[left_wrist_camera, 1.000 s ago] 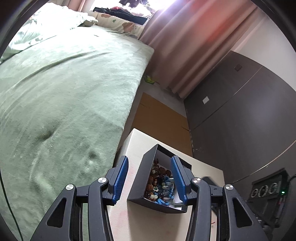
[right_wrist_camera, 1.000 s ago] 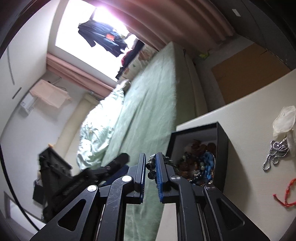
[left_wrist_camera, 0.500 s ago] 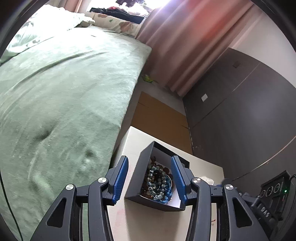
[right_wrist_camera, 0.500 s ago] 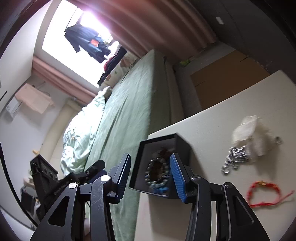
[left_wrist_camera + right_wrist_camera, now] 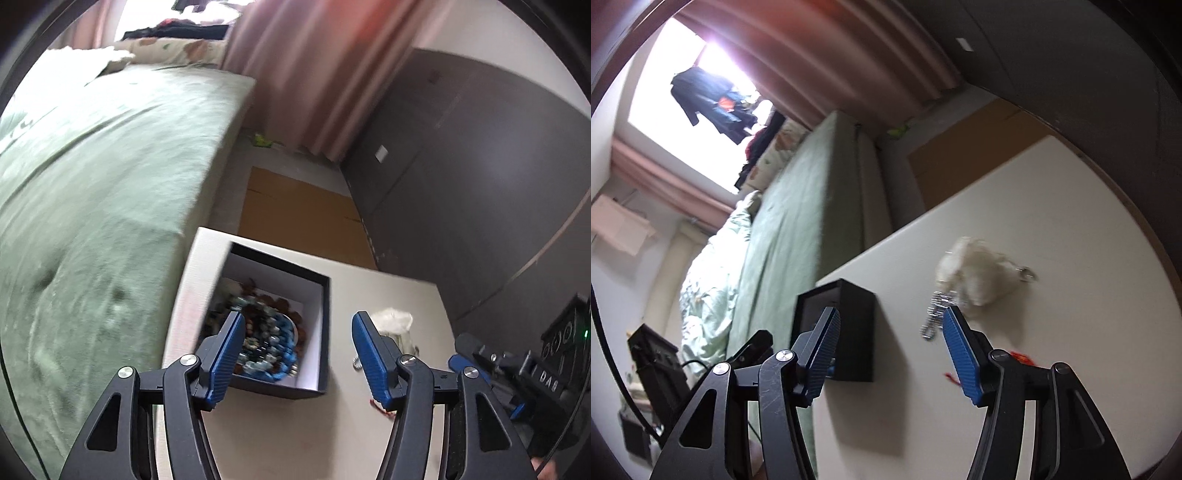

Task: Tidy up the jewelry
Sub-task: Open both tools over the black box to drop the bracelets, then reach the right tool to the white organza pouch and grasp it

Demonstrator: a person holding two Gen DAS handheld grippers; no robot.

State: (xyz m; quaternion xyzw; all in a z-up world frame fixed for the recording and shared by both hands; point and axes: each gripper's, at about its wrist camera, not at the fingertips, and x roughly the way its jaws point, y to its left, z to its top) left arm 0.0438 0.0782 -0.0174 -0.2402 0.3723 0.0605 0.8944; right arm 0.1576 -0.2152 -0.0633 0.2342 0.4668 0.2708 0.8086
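A black box (image 5: 322,332) with a white lining stands at the left edge of the pale table (image 5: 288,435) and holds several beaded bracelets (image 5: 266,339). My left gripper (image 5: 297,356) hovers over its near side. Its jaws are opening and the pads touch nothing. Right of the box lie a white pouch (image 5: 391,319), a silver chain (image 5: 356,363) and a red string bracelet (image 5: 376,402). My right gripper (image 5: 890,354) is empty, its jaws opening, between the box (image 5: 849,332) and the silver chain (image 5: 934,317). The pouch (image 5: 975,277) and the red bracelet (image 5: 1019,358) lie beyond.
A green bed (image 5: 92,184) runs along the table's left side. Brown cardboard (image 5: 295,218) lies on the floor behind the table. A dark wardrobe (image 5: 480,184) and pink curtains (image 5: 314,74) close the back. The right gripper's body (image 5: 491,365) shows at the right.
The right gripper let go of a beaded bracelet, which now lies in the box, opened and swung right toward the chain and pouch. The left gripper widened and shifted right off the box.
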